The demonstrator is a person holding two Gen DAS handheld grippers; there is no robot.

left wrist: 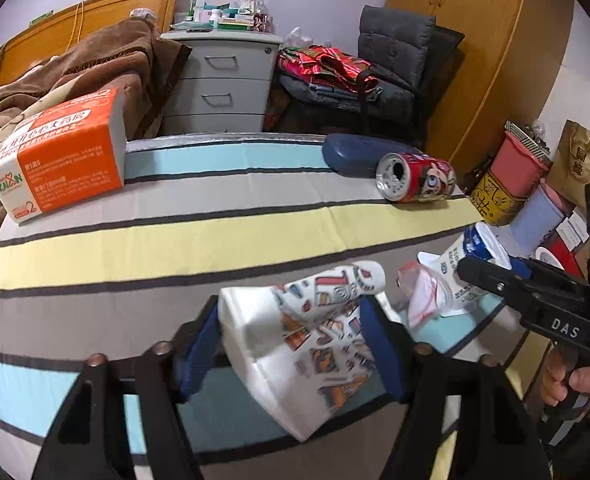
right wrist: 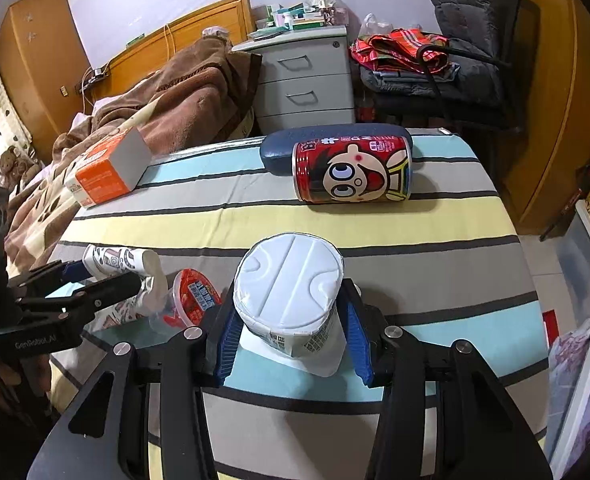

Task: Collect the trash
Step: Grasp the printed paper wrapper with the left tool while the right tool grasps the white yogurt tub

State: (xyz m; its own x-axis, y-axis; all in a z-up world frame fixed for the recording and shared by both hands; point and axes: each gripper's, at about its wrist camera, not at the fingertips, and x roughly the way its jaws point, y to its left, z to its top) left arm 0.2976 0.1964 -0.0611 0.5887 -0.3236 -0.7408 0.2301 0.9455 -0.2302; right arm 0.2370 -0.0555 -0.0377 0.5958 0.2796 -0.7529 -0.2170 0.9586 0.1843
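A white paper package with coloured print (left wrist: 295,352) lies between the blue pads of my left gripper (left wrist: 291,320), which is shut on it just above the striped tablecloth (left wrist: 175,240). My right gripper (right wrist: 291,308) is shut on a white paper cup (right wrist: 287,280), whose round white end faces the camera. In the right wrist view my left gripper (right wrist: 107,276) holds the printed package (right wrist: 111,260) at the left. A clear plastic tub with a red lid (right wrist: 193,296) lies between the two. A red can with a cartoon face (right wrist: 351,174) lies on its side farther back.
A dark blue case (right wrist: 283,148) lies behind the can, and an orange tissue box (left wrist: 63,156) sits at the table's far left. Beyond stand a bed with a brown blanket (right wrist: 183,92), grey drawers (left wrist: 219,84) and a chair piled with clothes (left wrist: 375,64). Boxes and bags (left wrist: 523,172) crowd the floor at right.
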